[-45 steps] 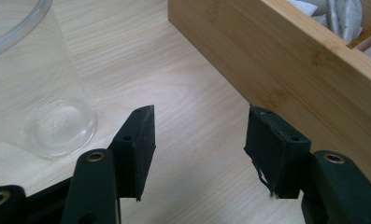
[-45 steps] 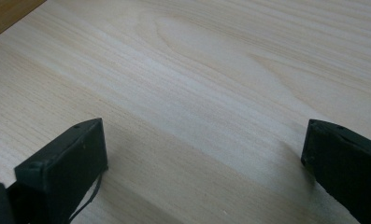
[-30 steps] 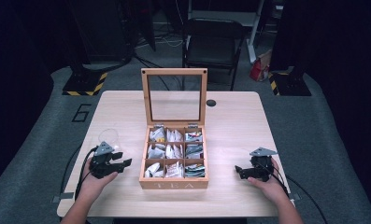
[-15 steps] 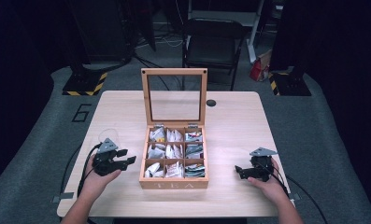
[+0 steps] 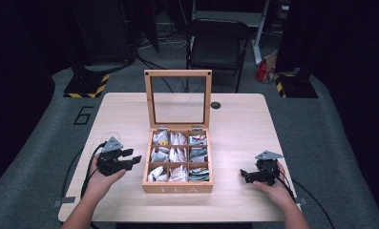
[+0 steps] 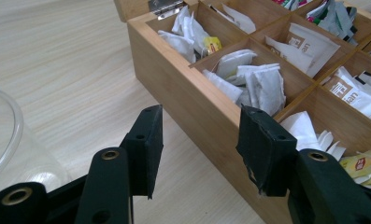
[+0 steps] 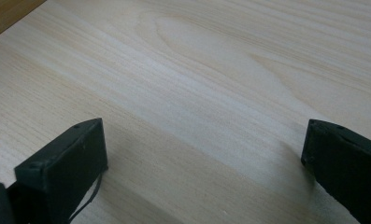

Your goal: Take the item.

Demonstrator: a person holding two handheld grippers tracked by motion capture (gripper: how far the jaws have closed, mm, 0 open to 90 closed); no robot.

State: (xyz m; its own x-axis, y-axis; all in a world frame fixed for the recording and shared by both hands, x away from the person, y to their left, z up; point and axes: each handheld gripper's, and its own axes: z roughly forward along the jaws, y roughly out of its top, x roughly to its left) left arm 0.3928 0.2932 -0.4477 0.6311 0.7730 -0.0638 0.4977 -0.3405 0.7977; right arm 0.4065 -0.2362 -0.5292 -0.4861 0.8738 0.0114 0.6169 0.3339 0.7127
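A wooden tea box [image 5: 177, 187] stands at the table's centre, its glass lid [image 5: 178, 98] upright. Its compartments hold several tea bags [image 5: 177, 153]. My left gripper [image 5: 132, 160] hovers just left of the box and points at its side. In the left gripper view the left gripper [image 6: 199, 126] faces the box wall [image 6: 192, 100] and white tea bags [image 6: 255, 81]; its jaws have just been closing a little, stay apart, and hold nothing. My right gripper [image 5: 245, 175] rests low on the table to the right of the box. The right gripper [image 7: 204, 140] is open over bare wood.
A clear glass [image 5: 109, 139] stands behind my left hand, and its rim [image 6: 5, 135] curves in at the left of the left gripper view. A black chair [image 5: 215, 45] stands beyond the table's far edge. A small dark disc [image 5: 215, 105] lies on the table right of the lid.
My left gripper has risen and moved right toward the tea box, its jaws a little narrower. The right gripper has stayed where it was.
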